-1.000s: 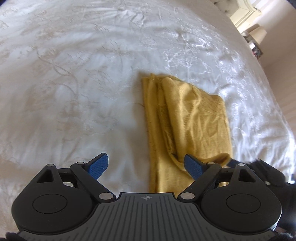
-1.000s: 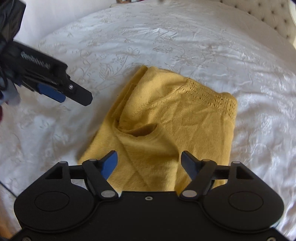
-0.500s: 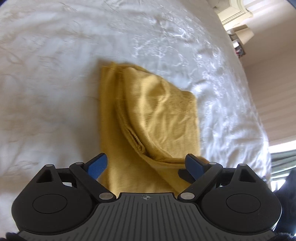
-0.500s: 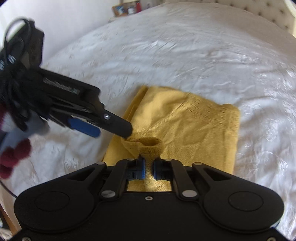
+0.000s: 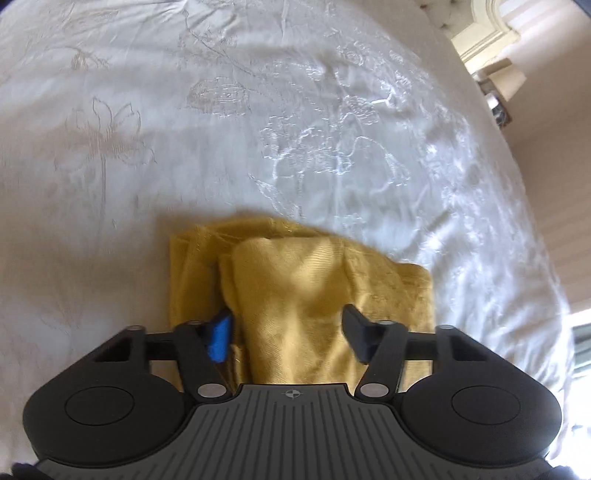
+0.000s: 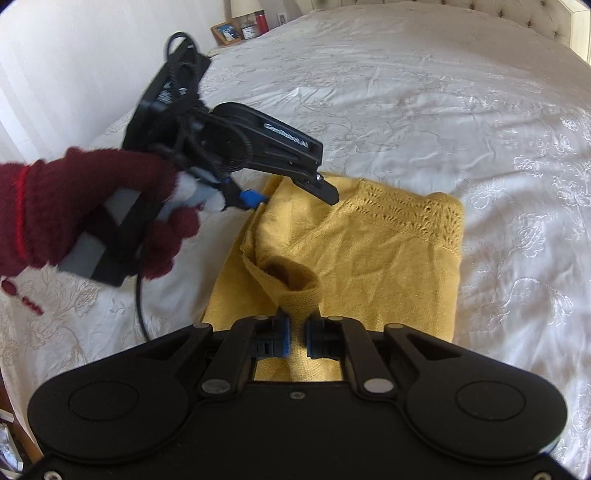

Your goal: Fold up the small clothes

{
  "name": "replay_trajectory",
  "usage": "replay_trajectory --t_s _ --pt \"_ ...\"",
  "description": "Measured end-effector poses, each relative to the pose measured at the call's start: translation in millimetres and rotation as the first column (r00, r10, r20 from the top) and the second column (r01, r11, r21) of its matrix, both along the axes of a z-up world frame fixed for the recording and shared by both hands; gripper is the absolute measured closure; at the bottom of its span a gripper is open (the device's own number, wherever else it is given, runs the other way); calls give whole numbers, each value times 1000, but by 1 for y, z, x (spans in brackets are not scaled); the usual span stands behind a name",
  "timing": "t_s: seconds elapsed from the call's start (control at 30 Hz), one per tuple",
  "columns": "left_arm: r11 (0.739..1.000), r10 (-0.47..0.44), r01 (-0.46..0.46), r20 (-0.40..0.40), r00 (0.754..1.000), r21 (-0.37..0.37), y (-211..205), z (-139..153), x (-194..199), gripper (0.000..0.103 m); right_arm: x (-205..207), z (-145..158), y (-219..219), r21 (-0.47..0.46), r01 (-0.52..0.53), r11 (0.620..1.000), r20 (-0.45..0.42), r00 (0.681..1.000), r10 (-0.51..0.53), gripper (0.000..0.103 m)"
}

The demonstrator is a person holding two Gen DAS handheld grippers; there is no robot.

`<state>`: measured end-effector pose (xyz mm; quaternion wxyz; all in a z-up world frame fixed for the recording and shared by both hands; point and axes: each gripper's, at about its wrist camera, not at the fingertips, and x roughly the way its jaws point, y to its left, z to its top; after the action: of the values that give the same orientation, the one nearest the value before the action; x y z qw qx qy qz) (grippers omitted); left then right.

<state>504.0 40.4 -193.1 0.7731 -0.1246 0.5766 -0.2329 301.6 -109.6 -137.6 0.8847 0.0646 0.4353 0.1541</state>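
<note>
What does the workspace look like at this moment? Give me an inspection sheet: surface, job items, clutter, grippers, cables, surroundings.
Surface: white embroidered bedspread, wrinkled.
Job's things: one yellow knit garment, partly folded, lying on the bedspread; lace-pattern band along its far edge.
Clutter: nothing seen on the bed besides the garment.
Grippers: right gripper shut on a pinched-up fold at the garment's near edge. Left gripper, in a hand in a dark red glove, has just been closing; the garment bulges up between its jaws, the pads not clearly pressing on it.
Cables: black cable hanging from the left gripper's handle.
Surroundings: tufted headboard; nightstand with photo frame and red bottle.
</note>
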Motion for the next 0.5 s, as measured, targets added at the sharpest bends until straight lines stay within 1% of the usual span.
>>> replay_trajectory --t_s 0.07,0.13,0.17,0.2,0.3,0.4,0.47,0.5 --pt "1000 -24 24 -8 1000 -4 2 -1 4 51 -1 -1 3 5 -13 1000 -2 1000 13 90" --pt "1000 -24 24 2 1000 5 5 0 5 59 -2 -2 6 4 -28 1000 -3 1000 28 90" --pt "1000 -27 27 16 999 14 5 0 5 73 -3 -4 7 3 -34 999 -4 999 34 90" --pt "999 -40 40 37 999 11 7 1 5 95 -3 -4 9 3 -38 999 -4 999 38 90" --pt "996 -83 80 68 994 35 3 9 5 95 -7 -2 12 -2 -42 999 5 999 42 90" --pt "990 -139 134 128 982 46 -1 32 3 95 -13 7 16 9 -43 999 44 998 43 90" --pt "986 -168 163 170 971 41 2 48 3 95 -15 13 24 15 -64 998 64 996 63 90" --pt "984 -180 175 177 968 39 4 52 5 95 -14 12 29 11 -83 996 63 995 82 90"
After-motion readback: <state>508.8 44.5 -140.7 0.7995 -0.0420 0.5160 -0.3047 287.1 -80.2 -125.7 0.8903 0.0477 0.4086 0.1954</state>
